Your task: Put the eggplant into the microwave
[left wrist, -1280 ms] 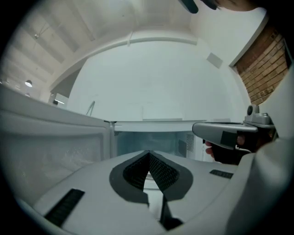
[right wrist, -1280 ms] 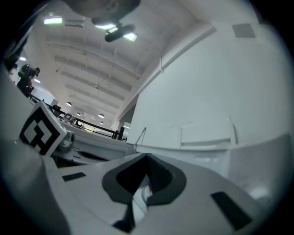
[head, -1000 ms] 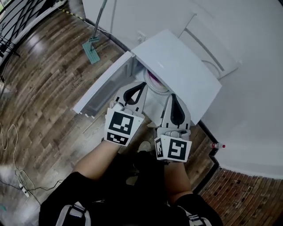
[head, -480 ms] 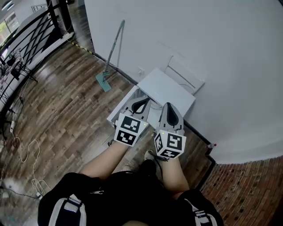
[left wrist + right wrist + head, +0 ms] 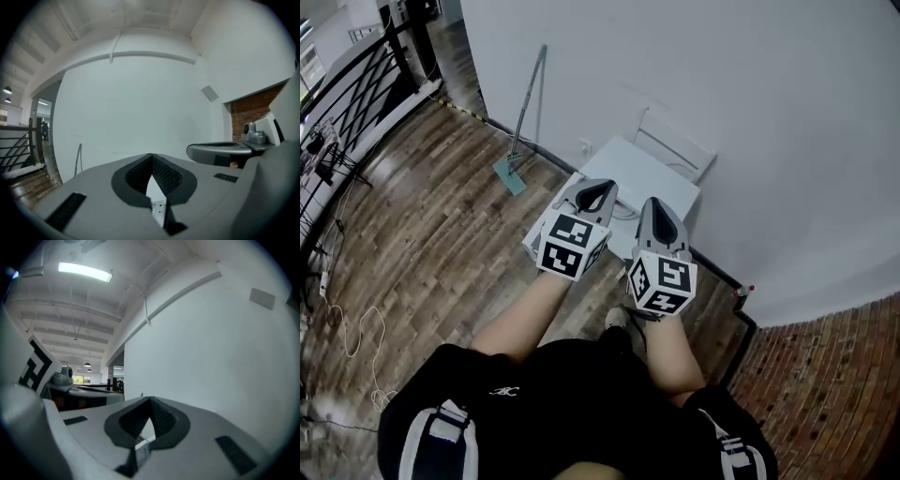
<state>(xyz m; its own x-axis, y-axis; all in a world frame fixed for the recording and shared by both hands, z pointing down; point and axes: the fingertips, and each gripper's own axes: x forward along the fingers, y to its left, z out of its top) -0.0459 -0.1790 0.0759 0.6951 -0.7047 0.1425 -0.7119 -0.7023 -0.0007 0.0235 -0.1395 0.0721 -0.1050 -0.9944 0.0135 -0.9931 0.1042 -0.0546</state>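
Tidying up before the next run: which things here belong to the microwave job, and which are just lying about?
Job: microwave, left gripper and right gripper, both shut and empty. No eggplant shows.
Lying about: mop against the wall, red-capped bottle.

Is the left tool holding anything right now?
No, in the left gripper view the left tool has its jaws shut together with nothing between them, only white wall ahead.
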